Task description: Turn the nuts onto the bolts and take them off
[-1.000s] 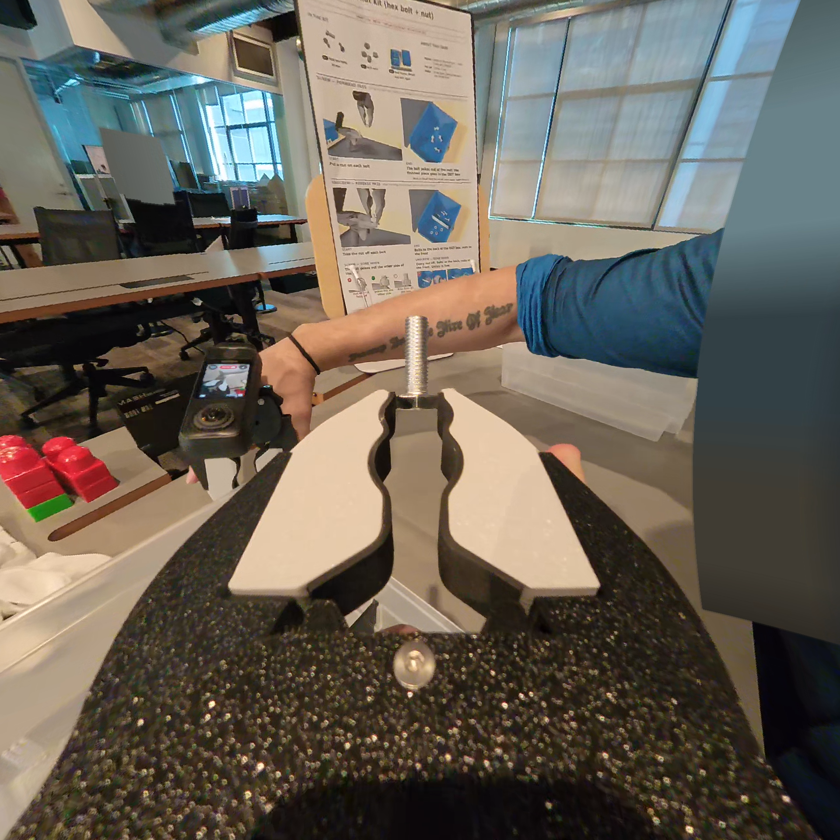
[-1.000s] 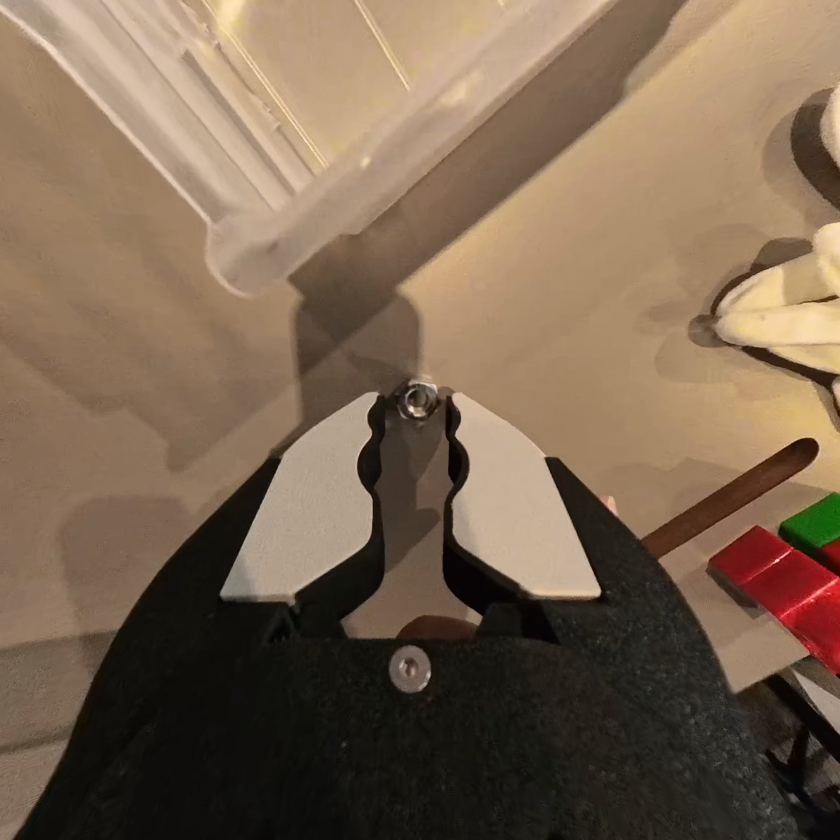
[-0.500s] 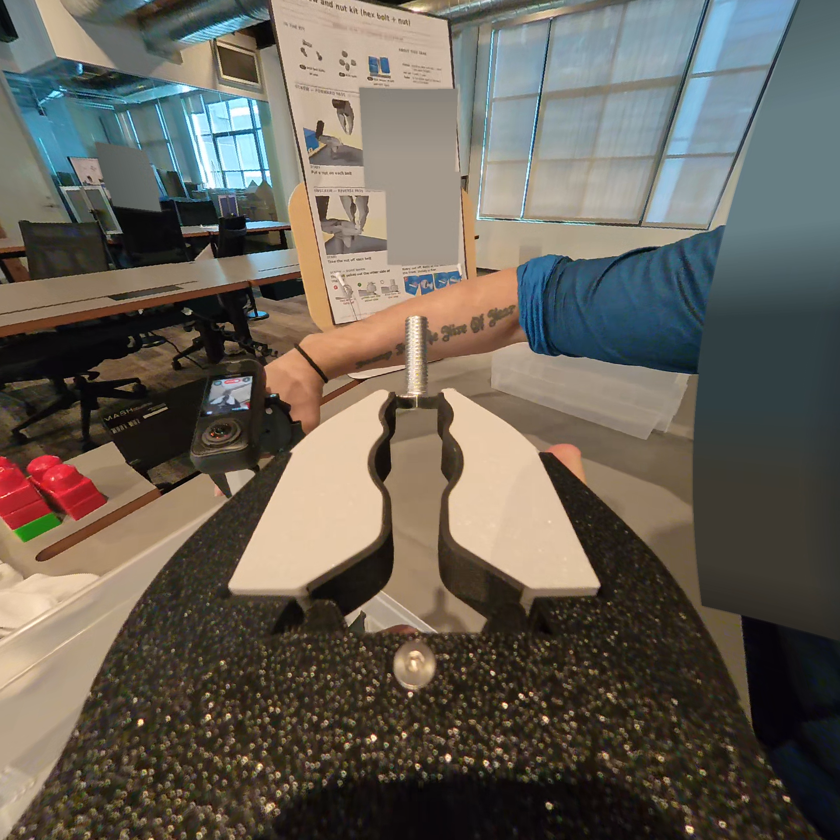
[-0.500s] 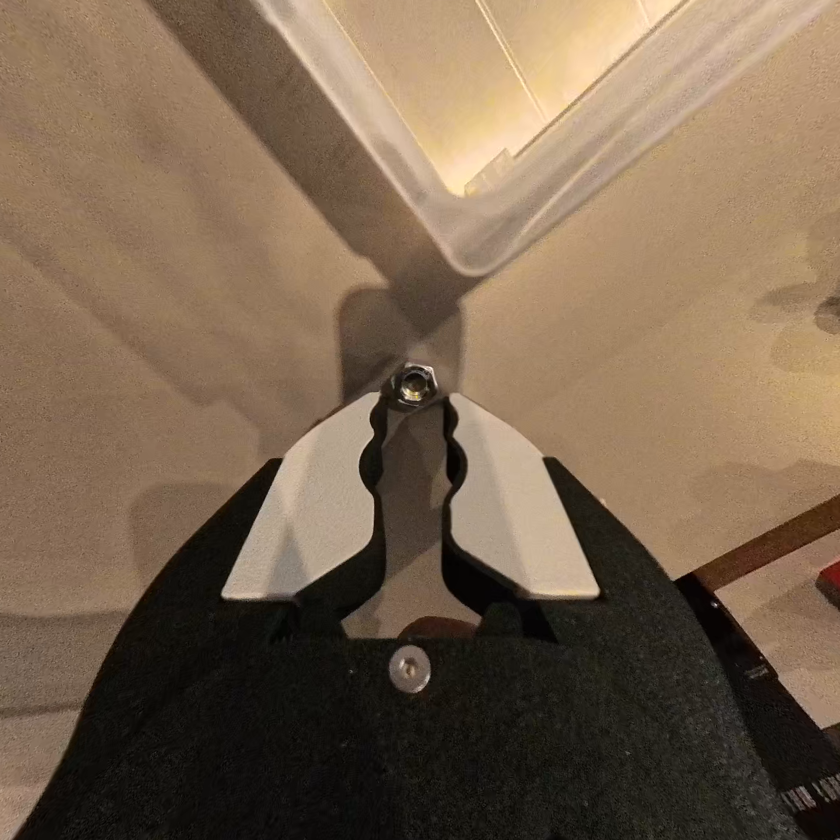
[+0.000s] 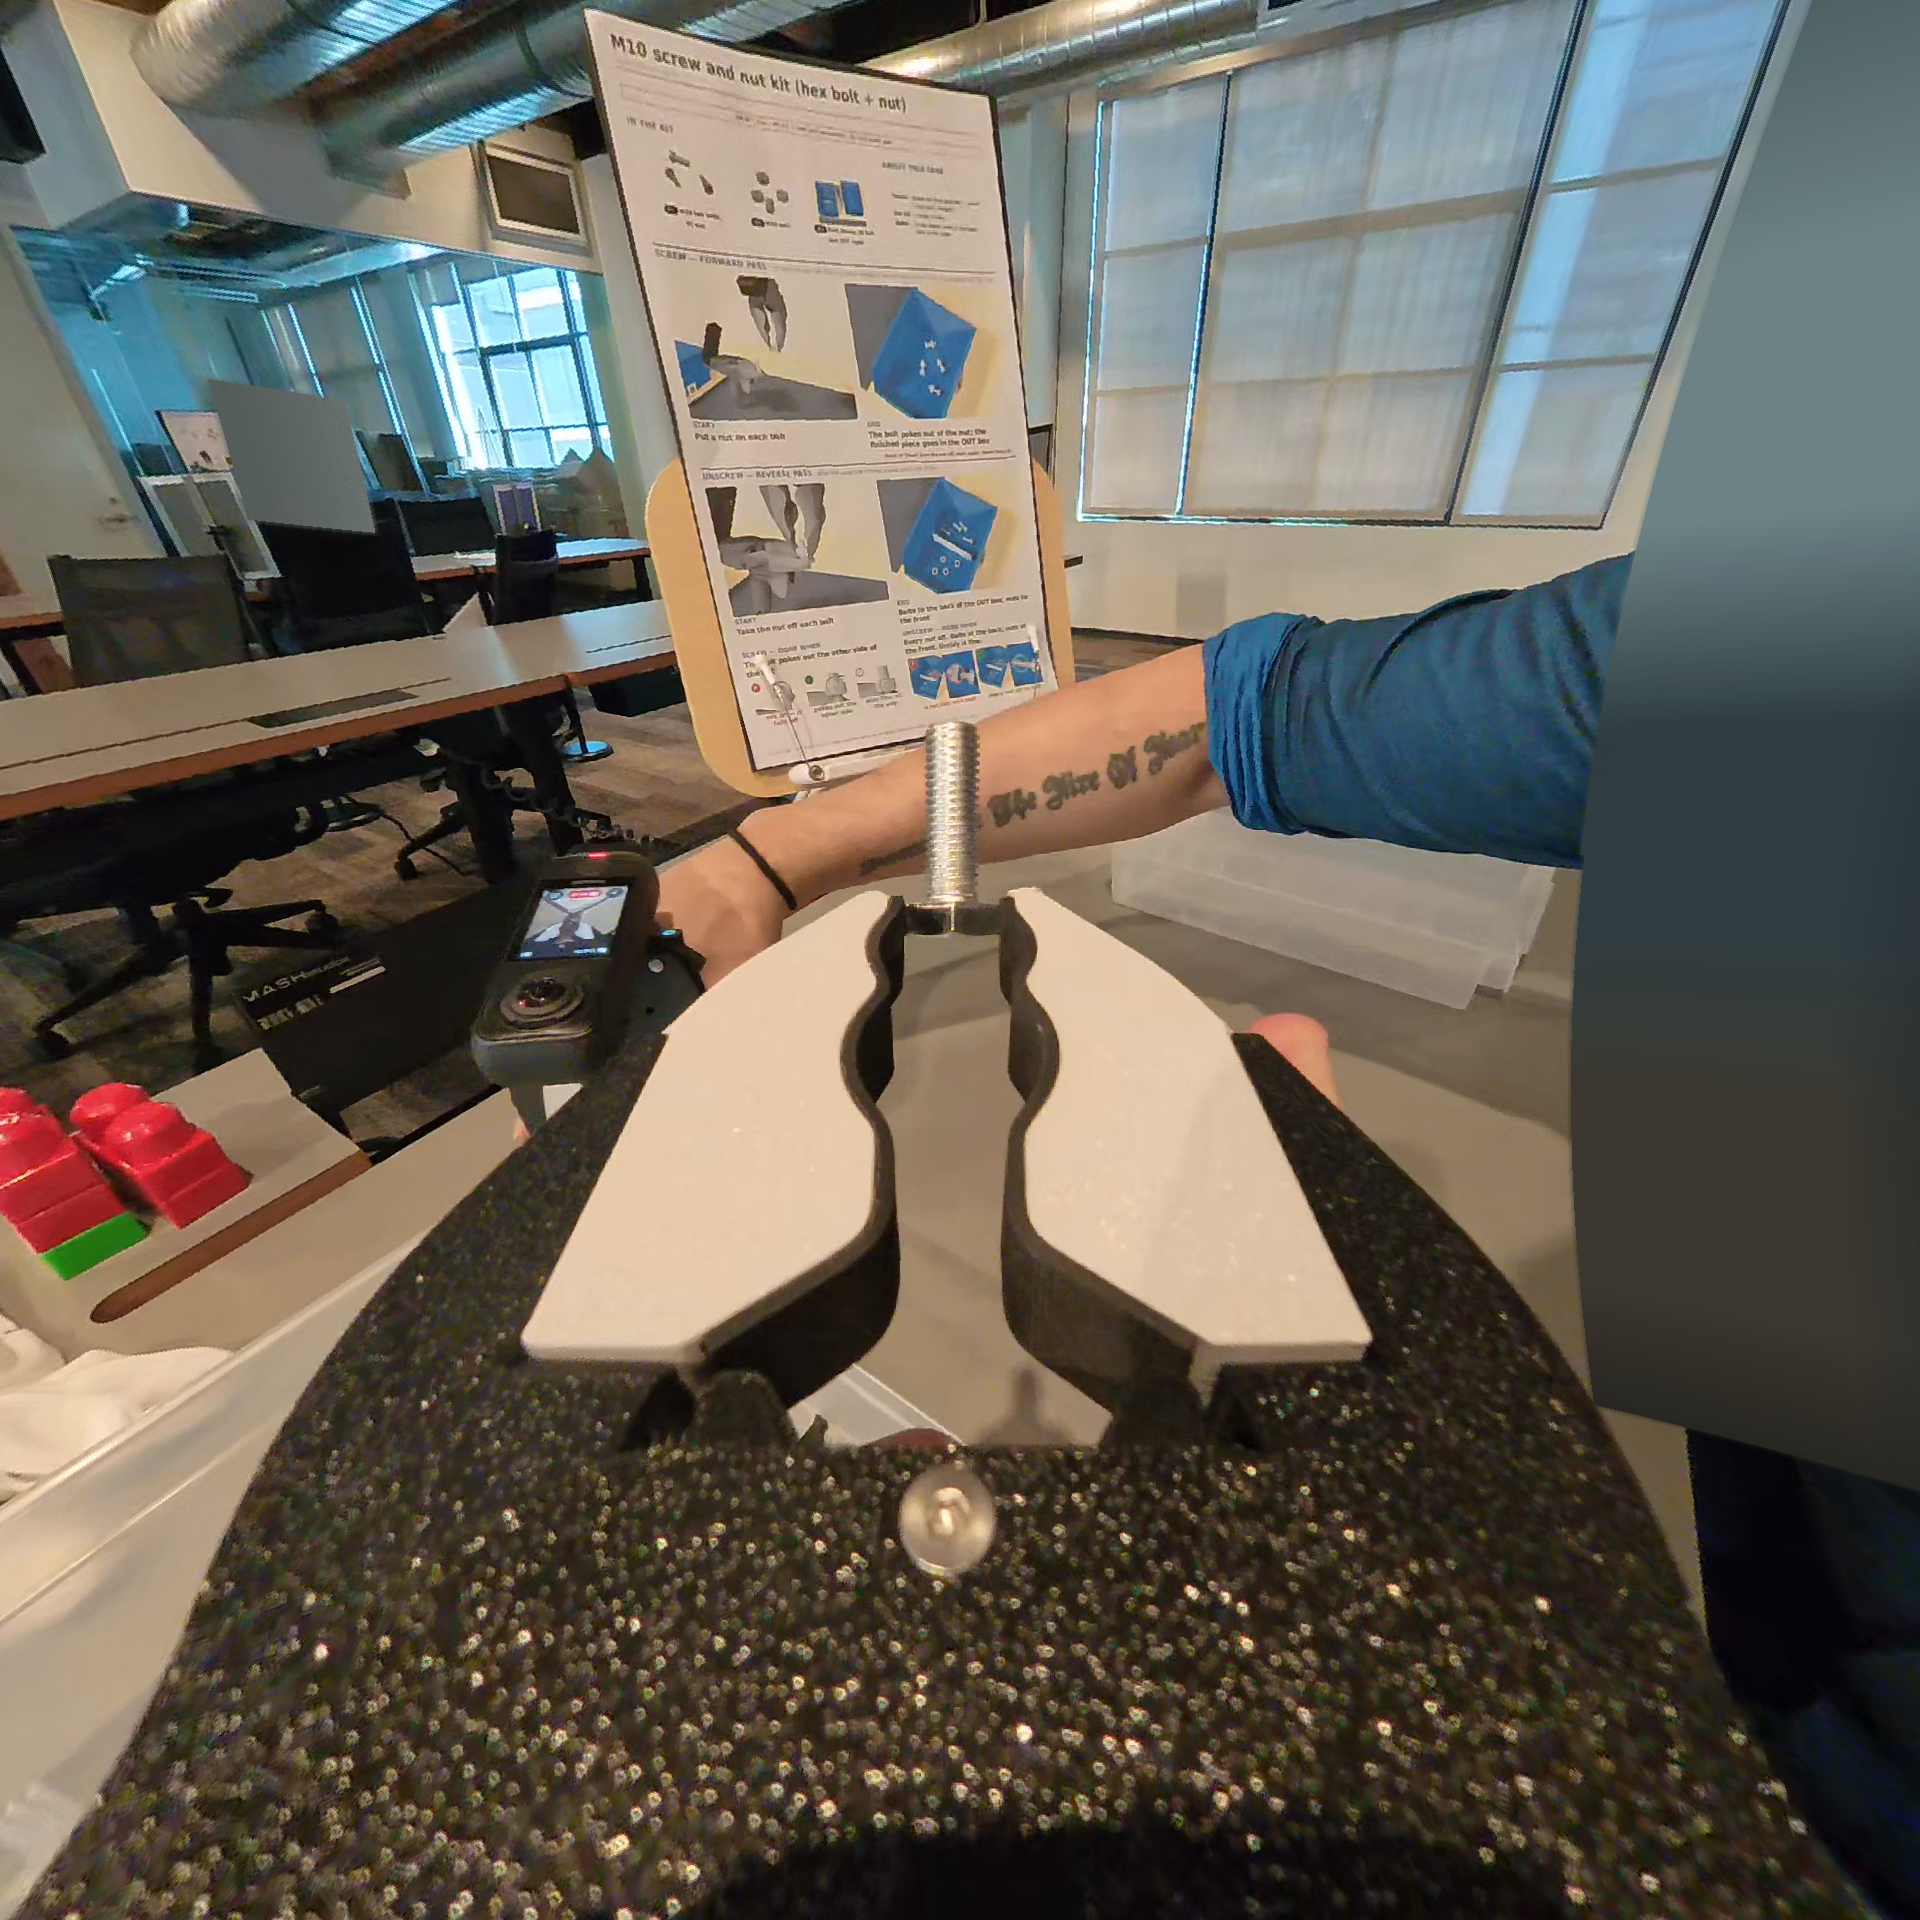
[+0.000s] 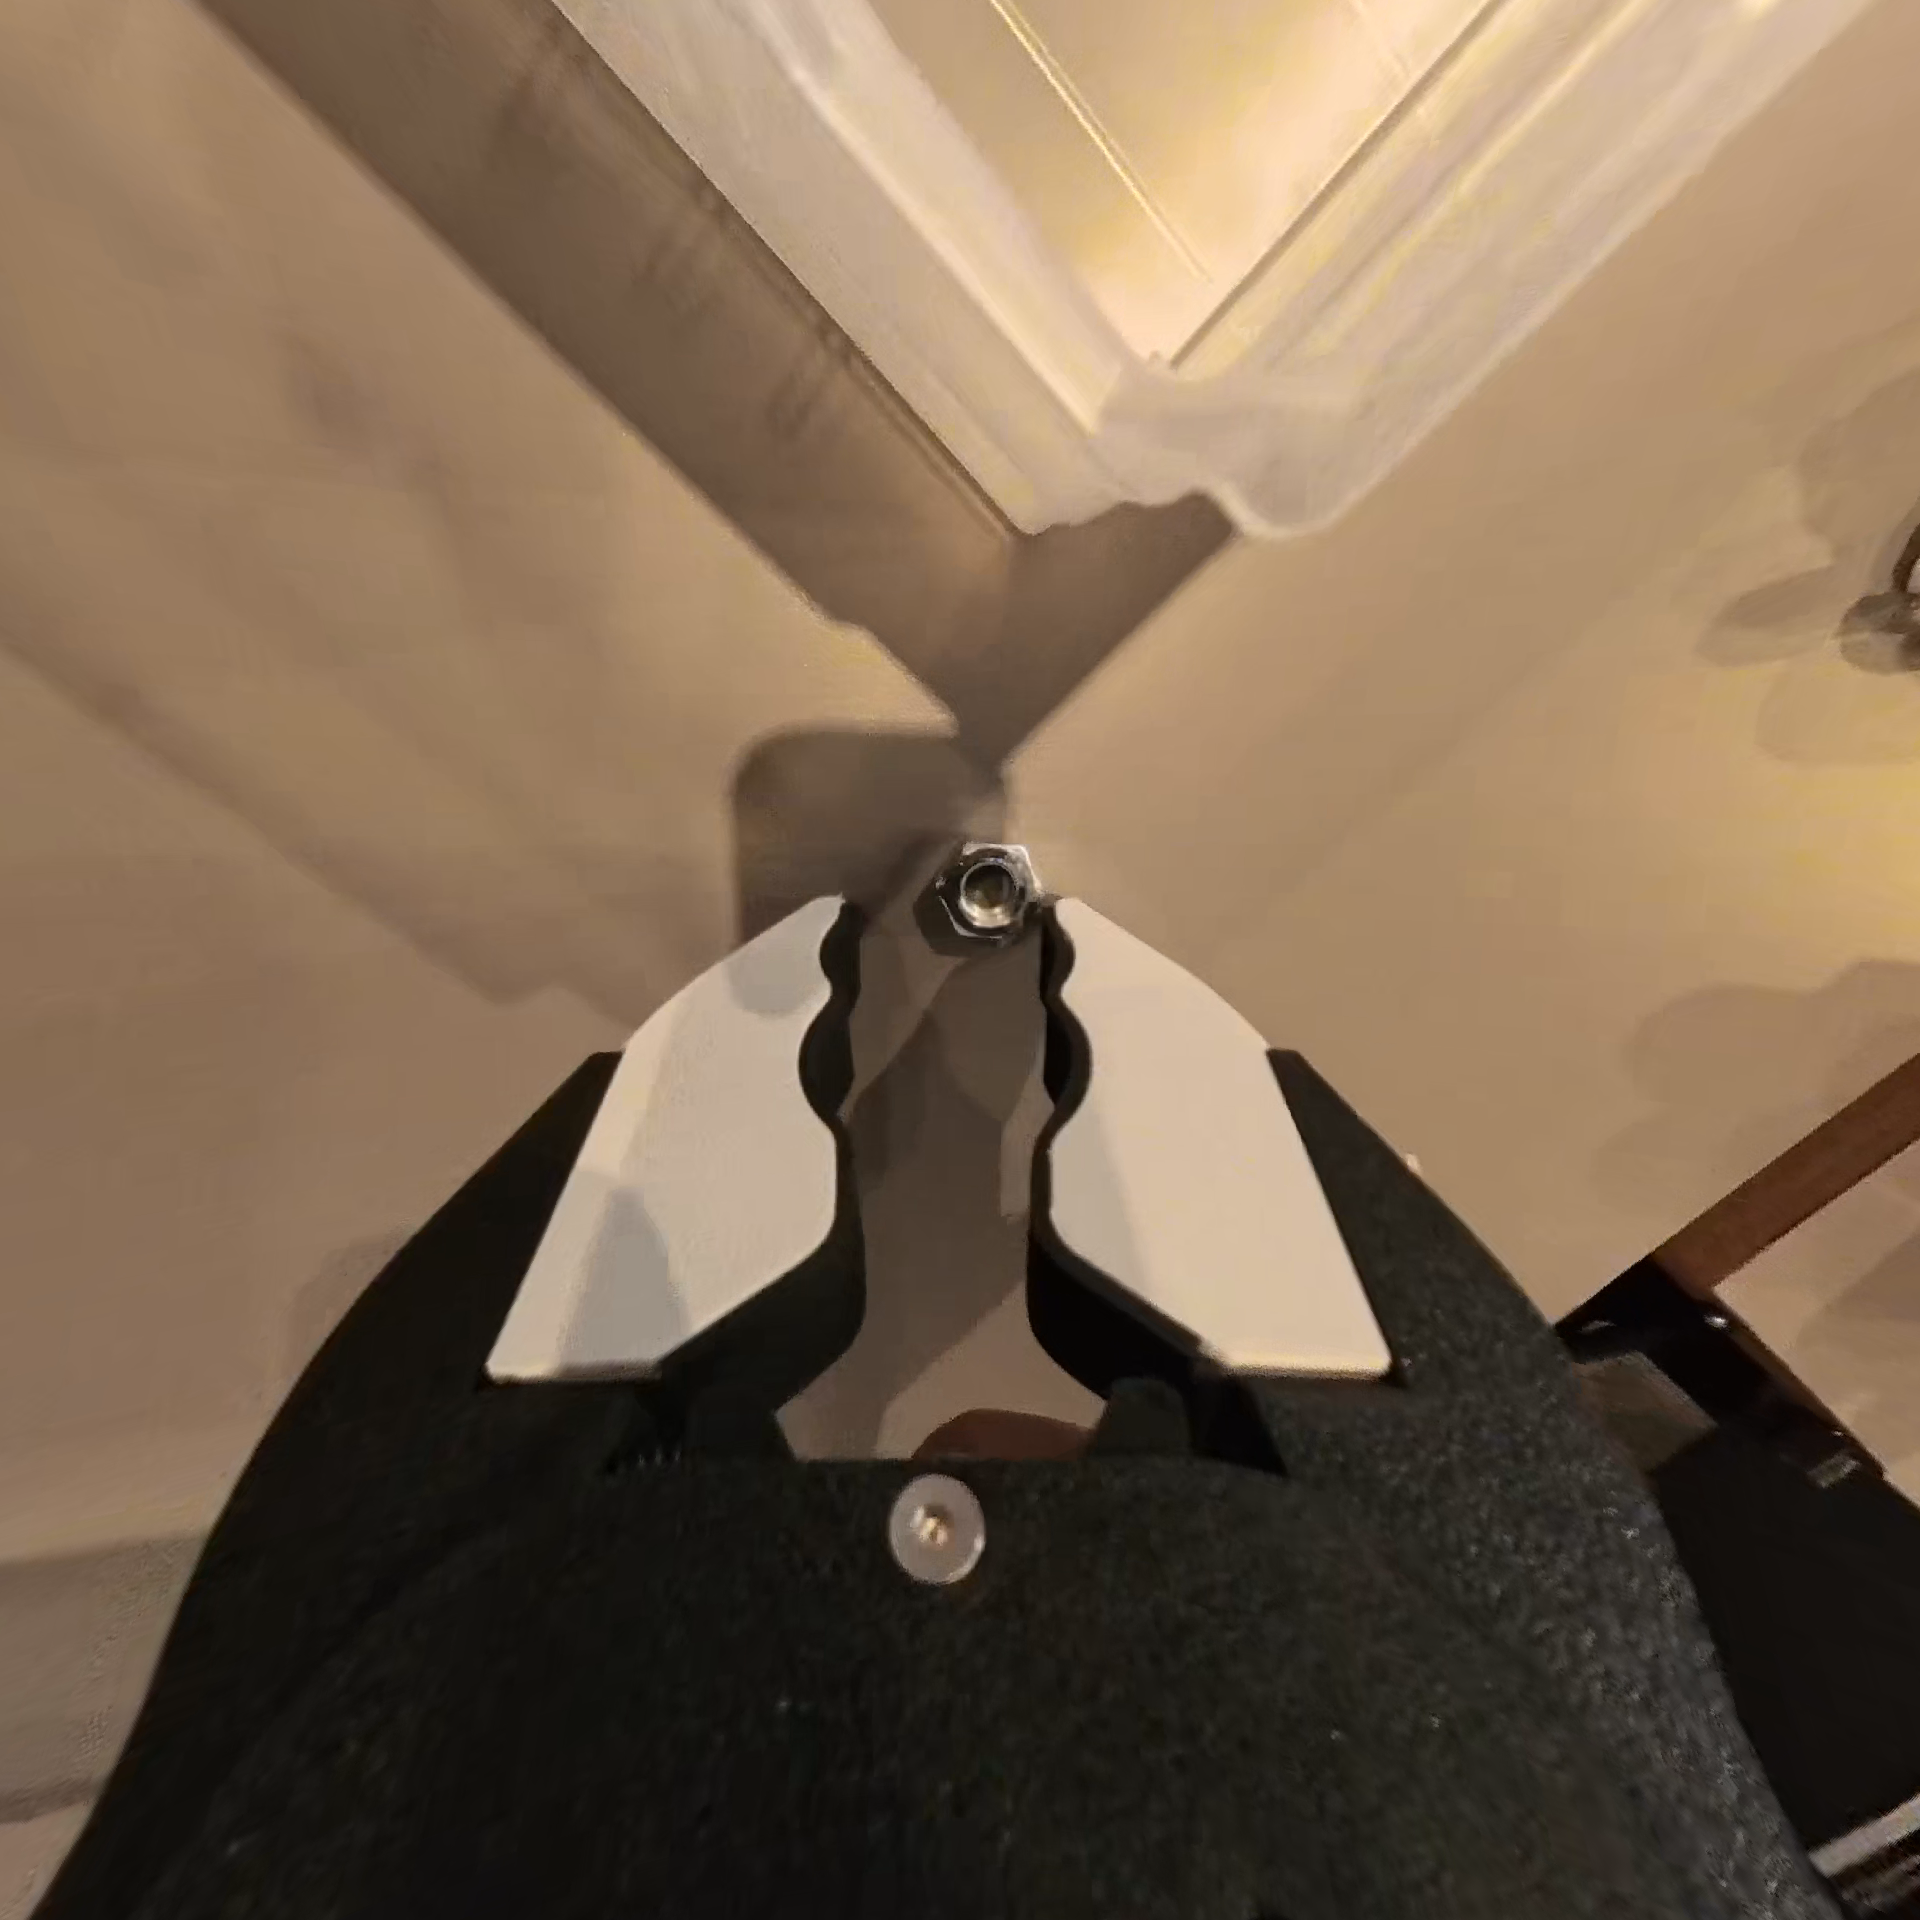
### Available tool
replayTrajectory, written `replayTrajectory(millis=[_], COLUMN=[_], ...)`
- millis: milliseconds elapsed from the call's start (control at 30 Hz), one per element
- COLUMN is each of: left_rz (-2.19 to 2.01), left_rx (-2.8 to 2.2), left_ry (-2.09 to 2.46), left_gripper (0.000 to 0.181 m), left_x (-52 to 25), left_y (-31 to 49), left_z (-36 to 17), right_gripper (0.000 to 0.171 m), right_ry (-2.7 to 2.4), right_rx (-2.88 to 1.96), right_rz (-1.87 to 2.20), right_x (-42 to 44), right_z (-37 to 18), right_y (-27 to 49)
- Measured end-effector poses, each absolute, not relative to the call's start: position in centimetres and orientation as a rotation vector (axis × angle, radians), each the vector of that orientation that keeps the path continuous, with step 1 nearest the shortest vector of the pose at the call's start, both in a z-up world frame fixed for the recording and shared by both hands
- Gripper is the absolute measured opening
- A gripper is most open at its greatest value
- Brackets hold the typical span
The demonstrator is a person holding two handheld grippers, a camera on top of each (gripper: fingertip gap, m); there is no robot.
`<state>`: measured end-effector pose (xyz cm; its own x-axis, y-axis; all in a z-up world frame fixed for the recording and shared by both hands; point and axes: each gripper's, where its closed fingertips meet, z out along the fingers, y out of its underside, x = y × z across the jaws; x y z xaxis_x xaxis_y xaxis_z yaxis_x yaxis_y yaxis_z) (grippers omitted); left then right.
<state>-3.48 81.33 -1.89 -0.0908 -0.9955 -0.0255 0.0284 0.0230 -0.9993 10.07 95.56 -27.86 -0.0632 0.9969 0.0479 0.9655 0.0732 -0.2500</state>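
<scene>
One bolt (image 5: 951, 821) stands at centre of the left wrist view; two nuts appear in the right wrist view, one nut (image 6: 982, 891) at centre, a second nut (image 6: 1896, 618) at the right edge; two red blocks (image 5: 104, 1169) and one green block (image 5: 91, 1245) lower left; one instruction board (image 5: 831, 416) at top
</scene>
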Motion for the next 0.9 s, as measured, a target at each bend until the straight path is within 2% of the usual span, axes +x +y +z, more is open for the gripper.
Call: replayTrajectory(millis=[267,900], left_rz=[-1.262,-1.296], left_rx=[-1.118,-1.132], left_ry=[1.274,1.295], left_gripper=[0.016,0.016], left_x=[-3.55,-2.80], left_y=[80.91,81.09], left_z=[-1.66,-2.46], right_gripper=[0.018,0.018], right_ry=[-2.255,-2.372], right_rx=[-1.858,-1.708], right_rz=[0.227,0.180], right_x=[9.57,9.29], right_z=[-27.85,-27.79], right_y=[96.28,96.15])
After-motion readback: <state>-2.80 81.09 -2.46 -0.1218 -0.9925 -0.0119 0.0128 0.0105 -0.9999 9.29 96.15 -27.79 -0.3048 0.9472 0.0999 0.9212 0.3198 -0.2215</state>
